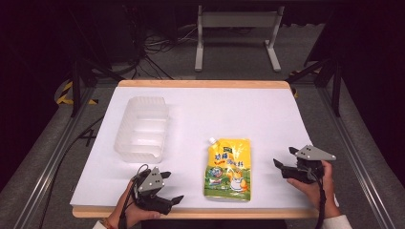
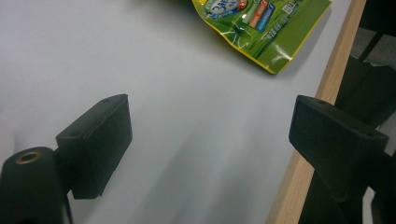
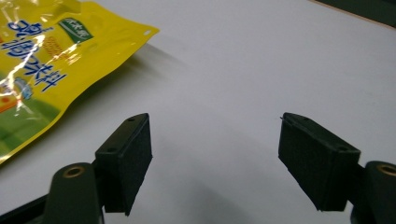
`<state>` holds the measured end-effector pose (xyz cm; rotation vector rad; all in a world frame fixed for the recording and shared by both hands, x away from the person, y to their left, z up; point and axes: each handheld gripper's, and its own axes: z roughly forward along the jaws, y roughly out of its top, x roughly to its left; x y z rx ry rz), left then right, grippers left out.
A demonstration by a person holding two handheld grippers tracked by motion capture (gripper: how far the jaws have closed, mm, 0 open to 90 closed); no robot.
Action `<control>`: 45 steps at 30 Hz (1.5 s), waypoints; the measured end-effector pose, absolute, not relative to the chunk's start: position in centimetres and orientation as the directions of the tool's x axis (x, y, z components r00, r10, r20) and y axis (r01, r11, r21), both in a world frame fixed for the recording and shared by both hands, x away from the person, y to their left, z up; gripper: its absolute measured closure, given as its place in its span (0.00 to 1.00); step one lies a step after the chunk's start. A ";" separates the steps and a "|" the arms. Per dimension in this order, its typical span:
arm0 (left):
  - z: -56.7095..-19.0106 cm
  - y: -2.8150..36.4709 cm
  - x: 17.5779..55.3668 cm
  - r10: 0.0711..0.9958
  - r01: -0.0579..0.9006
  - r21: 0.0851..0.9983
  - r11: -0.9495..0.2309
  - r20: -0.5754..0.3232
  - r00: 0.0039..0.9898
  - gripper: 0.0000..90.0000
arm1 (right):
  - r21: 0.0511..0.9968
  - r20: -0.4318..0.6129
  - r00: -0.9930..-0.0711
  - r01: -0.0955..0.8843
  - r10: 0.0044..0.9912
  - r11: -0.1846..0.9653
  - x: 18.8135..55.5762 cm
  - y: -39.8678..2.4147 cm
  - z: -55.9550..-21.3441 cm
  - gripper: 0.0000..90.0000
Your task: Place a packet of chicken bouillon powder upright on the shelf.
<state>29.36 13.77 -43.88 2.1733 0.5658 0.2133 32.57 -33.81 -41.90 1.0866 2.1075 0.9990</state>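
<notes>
A yellow and green spouted pouch [image 1: 228, 169] lies flat on the white table [image 1: 210, 114], near the front edge. Its green bottom corner [image 2: 266, 28] shows at the top of the left gripper view, its yellow upper part [image 3: 42, 70] at the left of the right gripper view. My left gripper [image 1: 171, 187] rests at the front edge, left of the pouch, open with only bare table between its jaws [image 2: 210, 140]. My right gripper [image 1: 284, 160] hovers to the right of the pouch, open and empty [image 3: 215, 154].
A clear plastic tub [image 1: 142, 128] with ribbed walls stands on the left half of the table. The wooden table edge [image 2: 303, 172] runs just under my left gripper's outer jaw. A white metal frame [image 1: 237, 36] and cables lie on the floor beyond the table.
</notes>
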 end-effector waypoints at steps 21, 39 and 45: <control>-44.8 11.4 32.0 0.439 0.388 0.774 -0.500 -0.159 0.884 0.14 | 0.805 -0.012 -0.534 0.496 0.846 0.325 31.6 -34.1 -42.9 0.30; -44.8 6.8 35.0 0.378 0.418 0.754 -0.506 -0.243 0.894 0.15 | 0.739 0.208 -0.680 0.580 0.703 0.342 34.3 -28.7 -44.0 0.28; -45.0 5.2 36.3 0.365 0.462 0.740 -0.488 -0.308 0.879 0.17 | 0.719 0.254 -0.684 0.606 0.684 0.340 34.9 -27.7 -44.5 0.27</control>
